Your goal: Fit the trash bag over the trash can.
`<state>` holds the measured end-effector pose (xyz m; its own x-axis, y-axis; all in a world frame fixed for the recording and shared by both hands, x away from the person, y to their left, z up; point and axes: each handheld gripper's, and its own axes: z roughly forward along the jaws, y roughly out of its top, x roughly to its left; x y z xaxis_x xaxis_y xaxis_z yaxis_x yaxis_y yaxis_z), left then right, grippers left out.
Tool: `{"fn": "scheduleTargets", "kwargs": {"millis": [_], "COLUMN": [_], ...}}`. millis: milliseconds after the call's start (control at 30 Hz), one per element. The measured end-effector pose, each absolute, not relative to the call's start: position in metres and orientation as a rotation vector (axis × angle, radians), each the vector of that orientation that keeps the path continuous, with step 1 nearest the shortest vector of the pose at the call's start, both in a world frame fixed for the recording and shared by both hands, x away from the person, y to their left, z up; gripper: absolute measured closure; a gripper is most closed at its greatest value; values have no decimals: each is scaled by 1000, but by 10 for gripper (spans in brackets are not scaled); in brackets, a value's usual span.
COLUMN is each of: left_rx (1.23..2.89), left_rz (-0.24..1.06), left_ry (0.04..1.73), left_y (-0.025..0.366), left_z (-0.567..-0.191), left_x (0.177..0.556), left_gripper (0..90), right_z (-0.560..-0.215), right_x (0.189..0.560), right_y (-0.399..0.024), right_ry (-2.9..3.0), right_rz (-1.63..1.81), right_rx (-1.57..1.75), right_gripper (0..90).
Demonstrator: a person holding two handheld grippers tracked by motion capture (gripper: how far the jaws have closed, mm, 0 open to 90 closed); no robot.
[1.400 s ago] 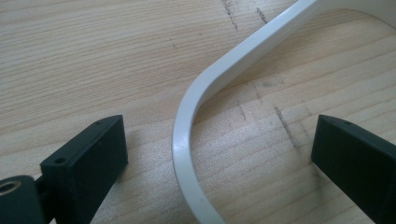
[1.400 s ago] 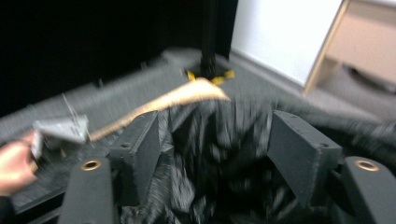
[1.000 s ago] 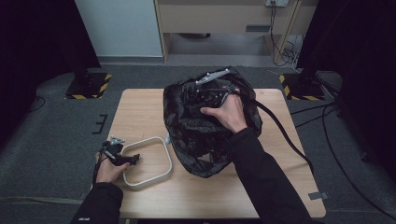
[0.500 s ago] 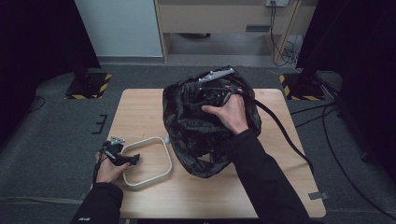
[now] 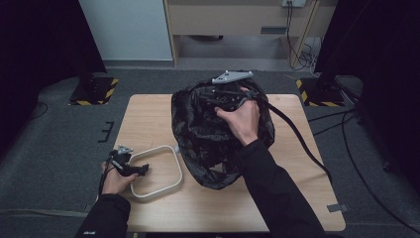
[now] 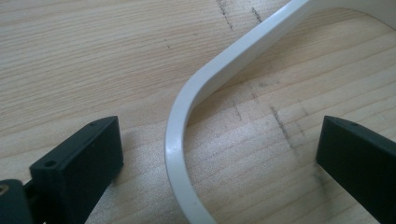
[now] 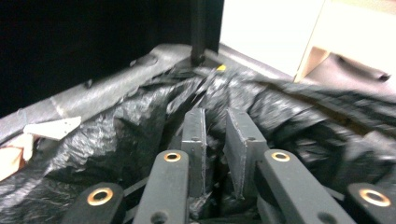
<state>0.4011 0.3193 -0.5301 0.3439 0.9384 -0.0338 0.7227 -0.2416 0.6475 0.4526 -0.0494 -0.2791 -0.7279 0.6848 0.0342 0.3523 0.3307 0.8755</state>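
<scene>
Crinkly black bag (image 5: 218, 134) on pale wood table (image 5: 148, 114) — right gripper (image 7: 215, 154) has just clenched its film. Left gripper (image 6: 219, 154) gapes around the smooth white frame (image 6: 187, 116) — released

from my seat the high view reads dim at the edges, black at nine and three o'clock, with the table (image 5: 148, 119) evenly lit from above and soft shadows. the black bag (image 5: 208, 134) swallows detail. the left gripper view is bright and sharp, with faint glare along the white frame (image 6: 187, 102). the right gripper view is murky, softly blurred, and blown out at one o'clock.
</scene>
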Motion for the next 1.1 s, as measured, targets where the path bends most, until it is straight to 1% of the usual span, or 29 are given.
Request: {"fn": "scheduleTargets", "kwargs": {"millis": [33, 100, 133, 167, 200, 267, 300, 333, 400, 467, 500, 533, 567, 667, 733, 867, 933, 1033, 1067, 1100], "left_rx": [2041, 2041, 2041, 2043, 2043, 2046, 2045, 2045, 2044, 2044, 2044, 2044, 2045, 2043, 2039, 2036, 2037, 2037, 2037, 2037], "left_rz": [492, 491, 491, 491, 491, 492, 492, 492, 492, 492, 492, 492, 493, 493, 495, 496, 496, 497, 497, 496], "left_ry": [1445, 1444, 1444, 1445, 1445, 1444, 1444, 1444, 1445, 1445, 1445, 1445, 1445, 1444, 1445, 1446, 1446, 1446, 1446, 1446], "left_y": [319, 319, 319, 319, 319, 319, 319, 319, 319, 319, 319, 319, 319, 319, 319, 319, 319, 319, 319, 319], "left_z": [-530, -530, -530, -530, -530, -530, -530, -530, -530, -530, -530, -530, -530, -530, -530, -530, -530, -530, -530, -530], "left_x": [401, 401, 401, 401, 401, 401, 401, 401, 401, 401, 401, 401, 401, 402, 401, 401, 401, 401, 401, 401], "left_gripper": [0, 0, 0, 0, 0, 0, 0, 0, 0, 0, 0, 0, 0, 0, 0, 0, 0, 0, 0, 0], "right_z": [-282, -289, -292, -295, -295, -300, -304, -304, -305, -305, -304, -304, -300, -294, -289, -280, -276, -268, -268, -265], "right_x": [455, 459, 460, 462, 462, 464, 465, 465, 465, 465, 465, 465, 463, 458, 454, 449, 448, 446, 446, 448], "right_y": [-48, -44, -42, -41, -41, -38, -35, -35, -34, -34, -35, -35, -37, -42, -45, -54, -57, -64, -64, -67], "right_ry": [2303, 2385, 2397, 2412, 2412, 2439, 2460, 2464, 2483, 2485, 2478, 2478, 2460, 2444, 2427, 2381, 2358, 2218, 2218, 2139], "right_rz": [1323, 1230, 1206, 1180, 1180, 1132, 1101, 1095, 1095, 1097, 1106, 1106, 1137, 1186, 1223, 1267, 1299, 1344, 1344, 1374], "right_rx": [935, 970, 972, 976, 976, 989, 990, 984, 985, 978, 976, 976, 962, 959, 954, 958, 952, 970, 970, 958], "right_gripper": [753, 669, 646, 594, 594, 548, 499, 480, 389, 339, 320, 320, 289, 267, 234, 223, 237, 391, 391, 438]}}
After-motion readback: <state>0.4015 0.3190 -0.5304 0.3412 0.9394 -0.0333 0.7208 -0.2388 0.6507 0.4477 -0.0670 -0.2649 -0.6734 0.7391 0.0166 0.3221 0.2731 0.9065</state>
